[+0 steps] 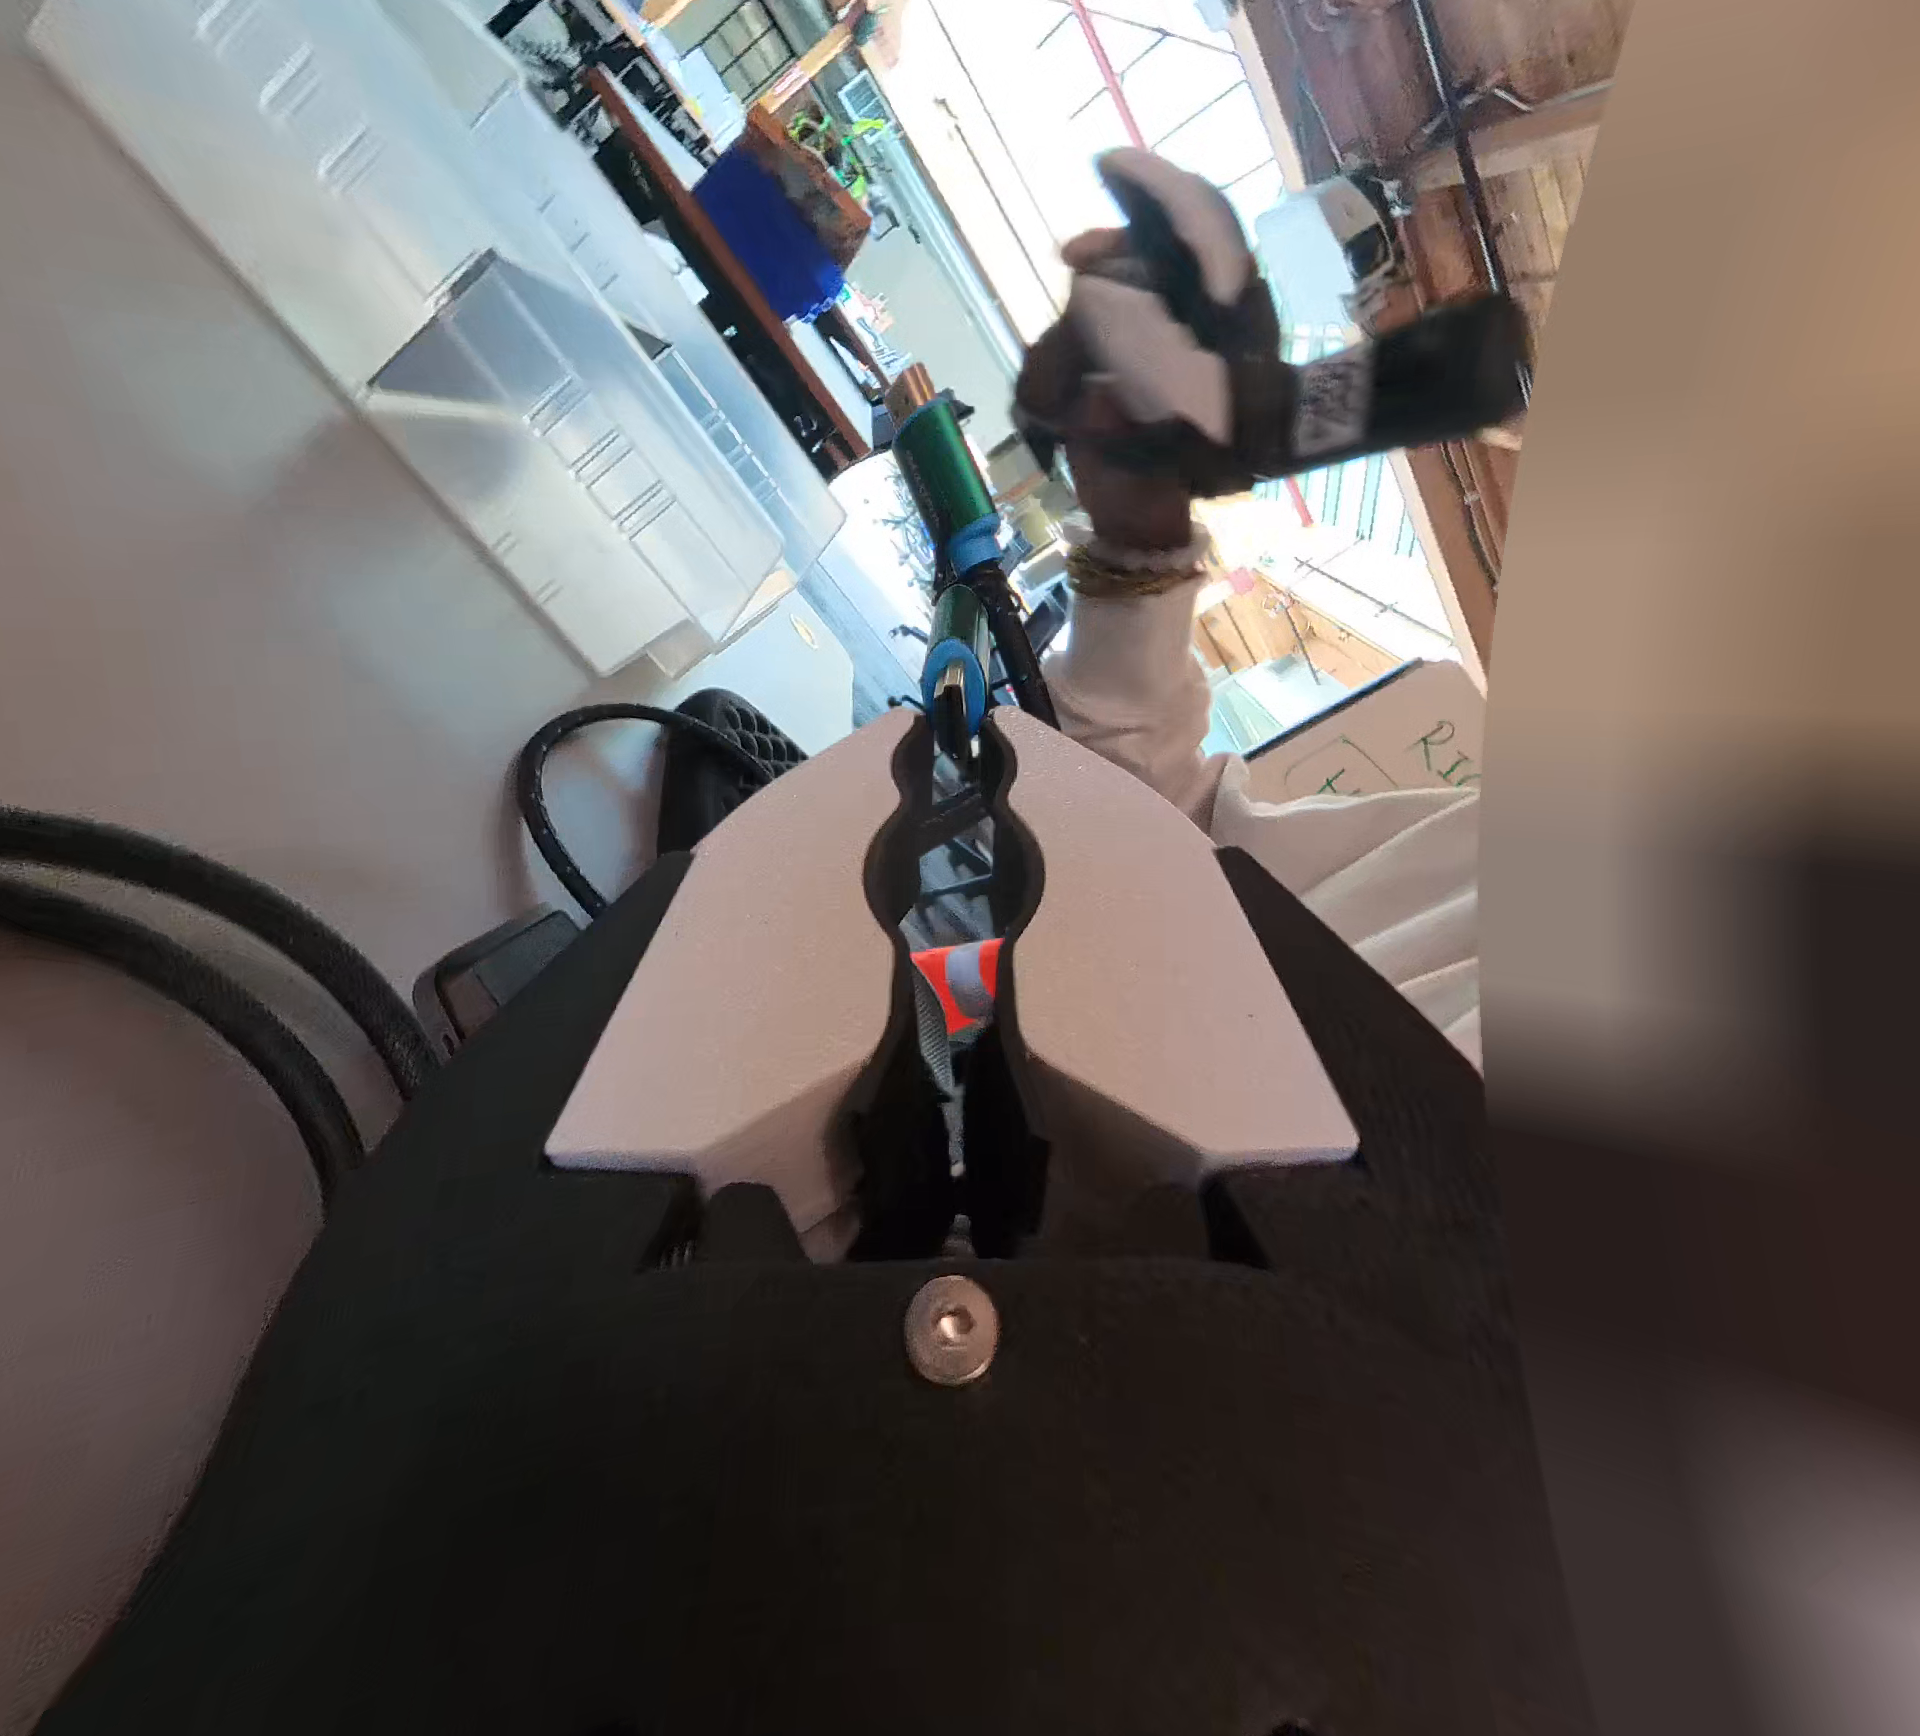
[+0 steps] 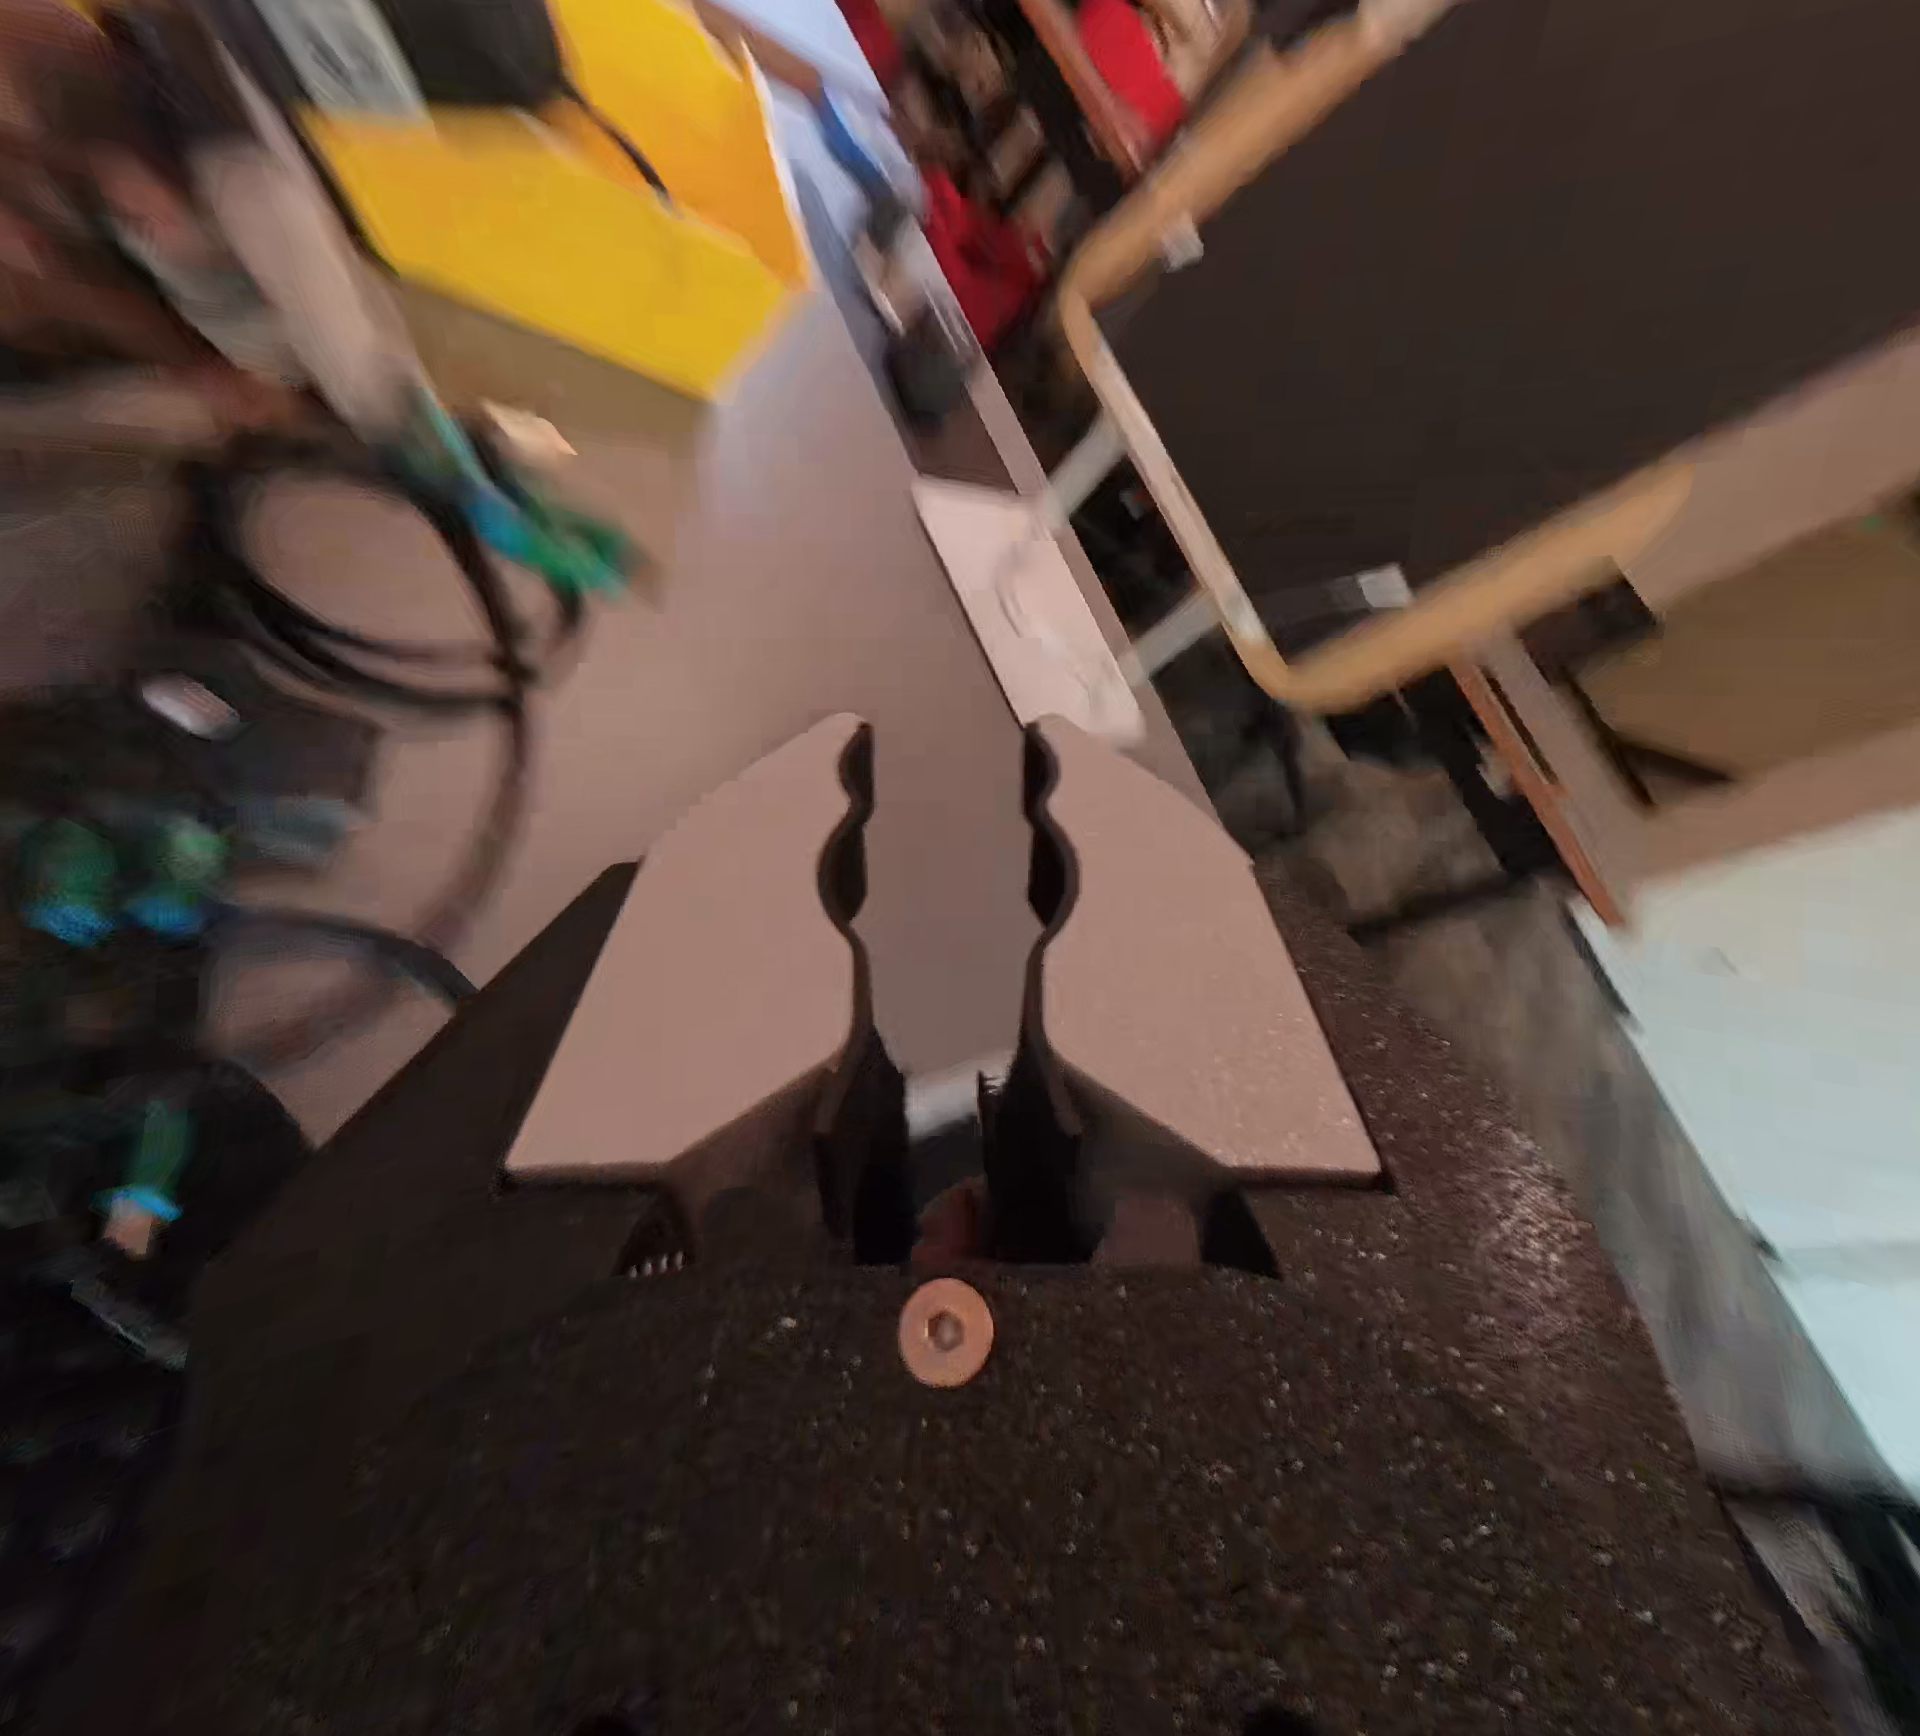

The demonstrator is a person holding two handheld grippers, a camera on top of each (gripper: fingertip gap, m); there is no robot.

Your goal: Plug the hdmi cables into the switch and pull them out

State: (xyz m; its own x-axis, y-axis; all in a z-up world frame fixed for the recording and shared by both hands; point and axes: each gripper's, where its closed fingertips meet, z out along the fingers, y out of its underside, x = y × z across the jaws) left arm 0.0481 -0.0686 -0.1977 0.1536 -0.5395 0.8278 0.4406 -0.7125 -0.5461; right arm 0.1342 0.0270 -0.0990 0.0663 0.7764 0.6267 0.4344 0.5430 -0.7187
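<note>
In the left wrist view my left gripper (image 1: 956, 722) is raised off the table, its jaws nearly closed on the metal end of a green HDMI plug with a blue band (image 1: 951, 663). A second green plug (image 1: 935, 465) hangs just beyond it on a black cable. A gloved hand holds my right gripper (image 1: 1164, 336) up in the air farther off. In the blurred right wrist view my right gripper (image 2: 945, 741) is open and empty over the table, with coiled black cables (image 2: 457, 606) and green-blue plugs (image 2: 566, 548) to its left. A dark box (image 1: 488, 969) lies partly hidden behind my left finger.
Clear plastic bins (image 1: 436, 304) stand on the white table at the left. A thick black cable (image 1: 208, 938) loops at the lower left. A yellow bin (image 2: 540, 211) stands at the back left. The table edge (image 2: 1049, 606) and a tan-framed chair (image 2: 1226, 564) are to the right.
</note>
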